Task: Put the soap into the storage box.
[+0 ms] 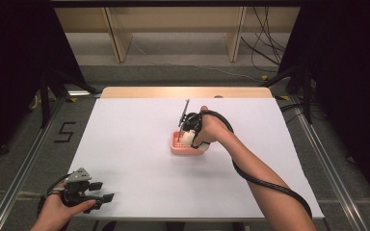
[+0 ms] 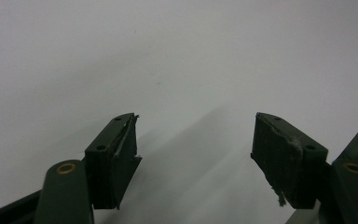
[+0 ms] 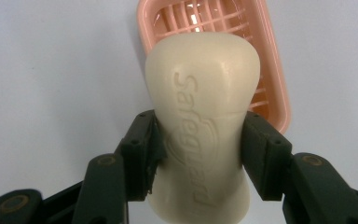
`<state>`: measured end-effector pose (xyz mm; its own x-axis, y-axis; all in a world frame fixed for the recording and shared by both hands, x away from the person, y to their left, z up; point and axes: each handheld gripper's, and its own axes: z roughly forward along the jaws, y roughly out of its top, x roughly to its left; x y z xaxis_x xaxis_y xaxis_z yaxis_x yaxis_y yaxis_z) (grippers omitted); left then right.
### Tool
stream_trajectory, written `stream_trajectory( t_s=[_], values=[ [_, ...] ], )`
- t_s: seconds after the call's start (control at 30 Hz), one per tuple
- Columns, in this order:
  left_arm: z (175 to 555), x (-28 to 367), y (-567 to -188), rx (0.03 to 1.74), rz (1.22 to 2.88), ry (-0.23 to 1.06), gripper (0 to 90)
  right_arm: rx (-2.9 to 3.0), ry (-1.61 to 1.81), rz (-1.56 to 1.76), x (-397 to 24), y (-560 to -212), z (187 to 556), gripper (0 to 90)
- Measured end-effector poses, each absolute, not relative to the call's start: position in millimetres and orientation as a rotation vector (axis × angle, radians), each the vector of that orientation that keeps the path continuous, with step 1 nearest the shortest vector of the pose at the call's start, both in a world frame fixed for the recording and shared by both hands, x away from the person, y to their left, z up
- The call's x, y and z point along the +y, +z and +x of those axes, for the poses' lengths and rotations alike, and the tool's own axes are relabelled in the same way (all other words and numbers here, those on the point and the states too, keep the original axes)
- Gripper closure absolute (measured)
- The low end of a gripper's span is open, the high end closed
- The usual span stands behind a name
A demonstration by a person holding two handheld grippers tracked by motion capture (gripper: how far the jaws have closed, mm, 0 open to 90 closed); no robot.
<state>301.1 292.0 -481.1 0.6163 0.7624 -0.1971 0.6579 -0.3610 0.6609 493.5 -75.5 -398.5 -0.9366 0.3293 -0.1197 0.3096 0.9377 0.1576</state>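
Observation:
A cream bar of soap (image 3: 205, 116) with raised lettering sits between the two black jaws of my right gripper (image 3: 199, 154), whose pads press on its waist. Beneath and beyond the soap lies a pink slotted soap dish (image 3: 270, 70). From above, the right gripper (image 1: 189, 137) hovers over the pink dish (image 1: 177, 149) near the middle of the white table, the soap (image 1: 188, 139) showing pale at its tip. My left gripper (image 1: 101, 191) rests at the near left corner of the table, and its jaws (image 2: 193, 154) stand wide apart over bare white surface.
The white sheet (image 1: 139, 159) covers the table, with a strip of wood (image 1: 183, 92) at its far edge. A black cable (image 1: 265, 185) trails along the right forearm. Shelving legs and loose cables stand on the floor beyond.

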Motion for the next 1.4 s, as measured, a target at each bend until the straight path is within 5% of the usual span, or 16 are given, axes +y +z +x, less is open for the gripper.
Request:
stream_trajectory(
  t_s=[1.4],
  values=[
    [301, 292, -482, 1.130, 2.102, 0.184, 30.6, 2.948, 0.215, 0.489, -64, -404, 506, 50.5]
  ],
)
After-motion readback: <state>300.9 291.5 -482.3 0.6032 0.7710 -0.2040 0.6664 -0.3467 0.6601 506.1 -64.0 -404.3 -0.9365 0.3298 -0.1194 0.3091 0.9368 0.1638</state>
